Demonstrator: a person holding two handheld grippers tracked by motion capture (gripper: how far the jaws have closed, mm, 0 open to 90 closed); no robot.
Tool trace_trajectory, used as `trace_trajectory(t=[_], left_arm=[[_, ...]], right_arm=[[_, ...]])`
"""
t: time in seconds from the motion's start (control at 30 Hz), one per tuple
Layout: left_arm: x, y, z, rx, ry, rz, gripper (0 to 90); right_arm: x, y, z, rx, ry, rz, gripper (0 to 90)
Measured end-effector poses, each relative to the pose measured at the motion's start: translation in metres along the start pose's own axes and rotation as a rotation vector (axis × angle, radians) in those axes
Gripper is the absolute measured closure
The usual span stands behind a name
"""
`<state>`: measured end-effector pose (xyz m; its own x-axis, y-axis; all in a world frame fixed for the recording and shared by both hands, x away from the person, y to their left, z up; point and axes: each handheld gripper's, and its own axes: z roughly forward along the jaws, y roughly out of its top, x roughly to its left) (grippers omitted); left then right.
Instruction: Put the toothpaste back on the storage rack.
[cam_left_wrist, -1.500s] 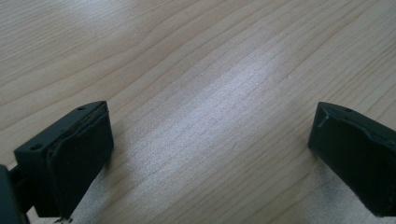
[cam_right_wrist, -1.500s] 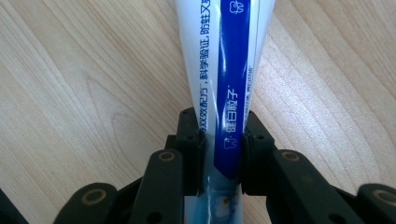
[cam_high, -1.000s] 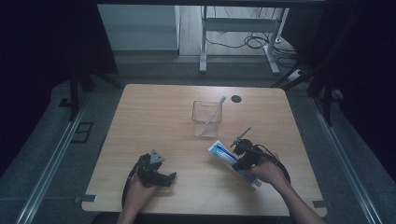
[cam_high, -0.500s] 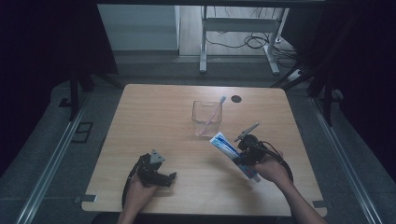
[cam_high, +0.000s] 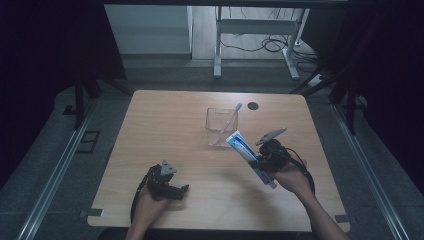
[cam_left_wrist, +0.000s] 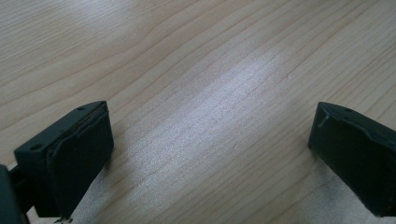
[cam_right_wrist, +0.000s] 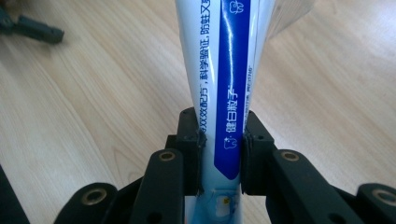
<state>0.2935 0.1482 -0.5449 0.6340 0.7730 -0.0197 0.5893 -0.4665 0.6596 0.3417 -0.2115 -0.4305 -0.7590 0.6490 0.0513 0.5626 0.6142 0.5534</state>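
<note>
A white and blue toothpaste tube (cam_high: 246, 154) (cam_right_wrist: 224, 79) hangs tilted above the wooden table (cam_high: 175, 130), its flat end toward the clear cup. My right gripper (cam_high: 257, 162) (cam_right_wrist: 221, 140) is shut on the tube's lower part, with both pads pressed on its sides. The clear plastic cup (cam_high: 220, 125) stands upright at the table's middle back with a pink toothbrush (cam_high: 226, 124) leaning in it. Near the front left, my left gripper (cam_high: 172, 189) (cam_left_wrist: 210, 154) rests low over bare wood, open, with nothing between its fingers.
A small dark round disc (cam_high: 253, 105) lies behind the cup toward the back right. Metal desk legs and cables (cam_high: 260, 45) stand on the floor beyond the table. In the right gripper view, the left gripper (cam_right_wrist: 32, 25) lies at the upper left.
My right gripper has lifted the toothpaste tube off the table and carried it a little toward the cup. The left gripper has stayed still.
</note>
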Motion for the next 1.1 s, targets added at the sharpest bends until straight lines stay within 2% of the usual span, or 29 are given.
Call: trace_trajectory(t=[0.4,1.1], left_arm=[[0.0,0.0,0.0,0.001,0.0,0.0,0.2],[0.0,0.0,0.0,-0.003,0.0,-0.003,0.2]], right_arm=[[-0.003,0.009,-0.009,-0.113,-0.016,0.028,72.9],[-0.013,0.028,-0.012,-0.271,-0.059,0.062,73.0]])
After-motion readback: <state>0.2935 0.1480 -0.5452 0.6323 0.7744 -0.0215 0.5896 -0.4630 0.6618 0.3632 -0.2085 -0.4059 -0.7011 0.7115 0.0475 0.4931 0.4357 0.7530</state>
